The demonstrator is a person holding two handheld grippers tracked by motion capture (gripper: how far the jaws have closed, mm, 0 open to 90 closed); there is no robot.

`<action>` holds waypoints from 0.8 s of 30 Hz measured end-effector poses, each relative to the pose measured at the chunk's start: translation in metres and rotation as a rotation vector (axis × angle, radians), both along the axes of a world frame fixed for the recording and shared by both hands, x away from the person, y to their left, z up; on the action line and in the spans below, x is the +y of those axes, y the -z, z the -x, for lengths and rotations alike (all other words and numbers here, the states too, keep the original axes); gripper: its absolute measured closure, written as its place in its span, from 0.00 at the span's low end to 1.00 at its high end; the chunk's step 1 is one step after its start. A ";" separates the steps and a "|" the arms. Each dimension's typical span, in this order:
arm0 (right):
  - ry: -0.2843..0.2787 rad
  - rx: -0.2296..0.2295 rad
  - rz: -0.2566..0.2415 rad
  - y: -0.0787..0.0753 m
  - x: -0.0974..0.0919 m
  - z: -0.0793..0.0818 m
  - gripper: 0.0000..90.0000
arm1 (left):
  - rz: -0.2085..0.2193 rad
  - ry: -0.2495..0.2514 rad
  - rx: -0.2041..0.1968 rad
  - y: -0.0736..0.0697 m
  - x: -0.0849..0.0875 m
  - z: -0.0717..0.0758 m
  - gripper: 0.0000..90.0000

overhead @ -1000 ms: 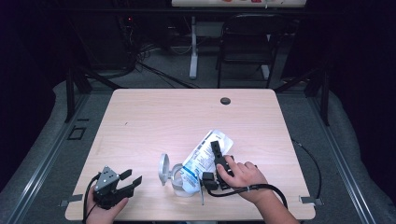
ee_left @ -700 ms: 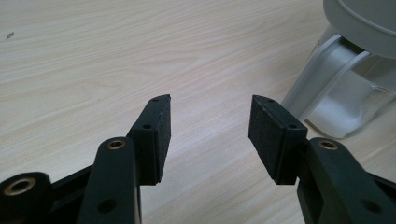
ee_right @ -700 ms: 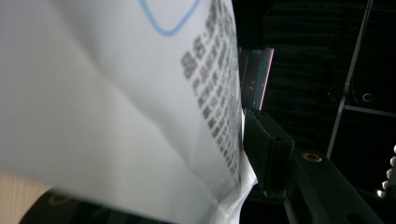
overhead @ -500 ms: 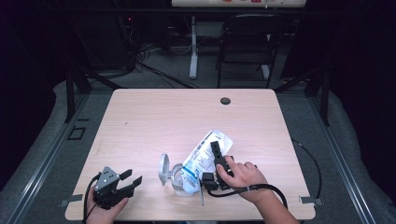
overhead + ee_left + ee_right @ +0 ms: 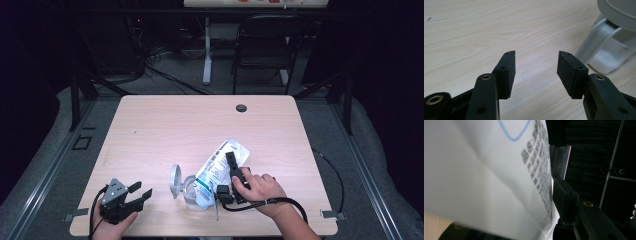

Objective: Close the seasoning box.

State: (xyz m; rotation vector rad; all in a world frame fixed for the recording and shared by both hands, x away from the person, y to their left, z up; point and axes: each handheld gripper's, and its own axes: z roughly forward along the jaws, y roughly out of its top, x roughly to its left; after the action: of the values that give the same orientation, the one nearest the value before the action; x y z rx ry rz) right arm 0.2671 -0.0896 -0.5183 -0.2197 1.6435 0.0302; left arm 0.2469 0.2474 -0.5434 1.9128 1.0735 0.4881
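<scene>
Pouch: the white printed pouch (image 5: 218, 164) lies slanted on the table (image 5: 165, 125), directly against your right gripper (image 5: 234, 170), with its lower end reaching into the clear container (image 5: 192, 192) just ahead of your right hand (image 5: 260, 189).
Pouch up close: in the right gripper view the pouch (image 5: 486, 175) sits between your jaws, and its printed edge lies against the right-hand pad (image 5: 560, 195).
Right gripper: your jaws have just been closing, with the pouch between them. One pad touches the film; the other jaw is hidden behind it, so you cannot tell from here whether the pinch is complete.
Right hand: it lies on the table beside the pouch's near edge, wrapped around the gripper body, and the cable (image 5: 300, 210) loops off toward you.
Container: the clear container stands just to the left of your right gripper, with its grey lid (image 5: 175, 181) tipped up on the side away from that gripper.
Left gripper: your left gripper (image 5: 135, 192) rests near the table's front edge, well apart from the pouch, jaws spread wide with nothing between them.
Left gripper's outlook: bare wood lies between its pads (image 5: 509, 72), and the container with its lid (image 5: 616, 30) is ahead and to the right of them, not touching.
</scene>
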 end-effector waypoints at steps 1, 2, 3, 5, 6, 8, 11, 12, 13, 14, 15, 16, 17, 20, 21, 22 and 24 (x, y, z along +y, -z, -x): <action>0.000 -0.001 0.001 0.000 0.000 0.000 0.71 | -0.002 -0.002 0.001 0.000 0.000 0.000 0.55; 0.003 -0.004 0.007 0.000 0.000 0.000 0.71 | -0.003 0.001 0.004 0.000 0.000 0.000 0.55; 0.001 -0.005 0.004 0.000 0.000 0.000 0.71 | -0.004 0.001 0.004 0.000 0.000 0.000 0.55; 0.002 -0.007 0.006 -0.001 0.000 0.000 0.71 | -0.004 0.000 0.004 0.000 0.000 0.000 0.55; -0.004 -0.005 -0.002 0.000 0.000 0.000 0.71 | -0.003 0.000 0.003 0.000 0.000 0.000 0.55; -0.009 -0.004 -0.008 0.000 0.000 -0.001 0.72 | -0.003 0.000 0.003 0.000 0.000 0.000 0.55; -0.006 -0.004 -0.003 -0.001 0.000 0.000 0.72 | -0.003 0.000 0.003 0.000 0.000 0.000 0.55; -0.006 -0.004 -0.003 -0.001 0.000 0.000 0.72 | -0.003 0.000 0.004 0.000 0.000 0.000 0.55; -0.005 -0.004 -0.003 -0.001 0.000 0.000 0.72 | -0.003 0.000 0.004 0.000 0.000 0.000 0.55; -0.003 -0.006 -0.001 -0.001 0.000 0.000 0.72 | -0.004 0.000 0.004 0.000 0.000 0.000 0.55; -0.004 -0.006 -0.001 -0.001 0.000 0.000 0.72 | 0.001 -0.001 -0.002 0.000 0.000 0.000 0.55; -0.004 -0.006 0.000 -0.001 0.000 0.000 0.72 | -0.003 0.000 0.003 0.000 0.000 0.000 0.55; -0.004 -0.007 0.001 -0.001 0.000 0.000 0.73 | 0.001 -0.001 0.000 0.000 0.000 0.000 0.55; 0.002 -0.007 0.006 -0.002 0.000 0.000 0.73 | -0.004 0.001 0.004 0.000 0.000 0.000 0.55; -0.003 -0.007 0.001 -0.001 0.000 0.000 0.73 | -0.004 0.000 0.004 0.000 0.000 0.000 0.55; 0.004 -0.007 0.010 -0.002 0.000 0.000 0.73 | -0.004 0.001 0.004 0.000 0.000 0.000 0.55; 0.006 -0.007 0.011 -0.002 0.000 0.000 0.73 | -0.004 0.001 0.004 0.000 0.000 0.000 0.55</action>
State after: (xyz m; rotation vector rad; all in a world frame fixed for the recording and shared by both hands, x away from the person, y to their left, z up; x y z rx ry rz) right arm 0.2667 -0.0893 -0.5159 -0.2233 1.6376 0.0157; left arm 0.2468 0.2477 -0.5429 1.9180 1.0752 0.4865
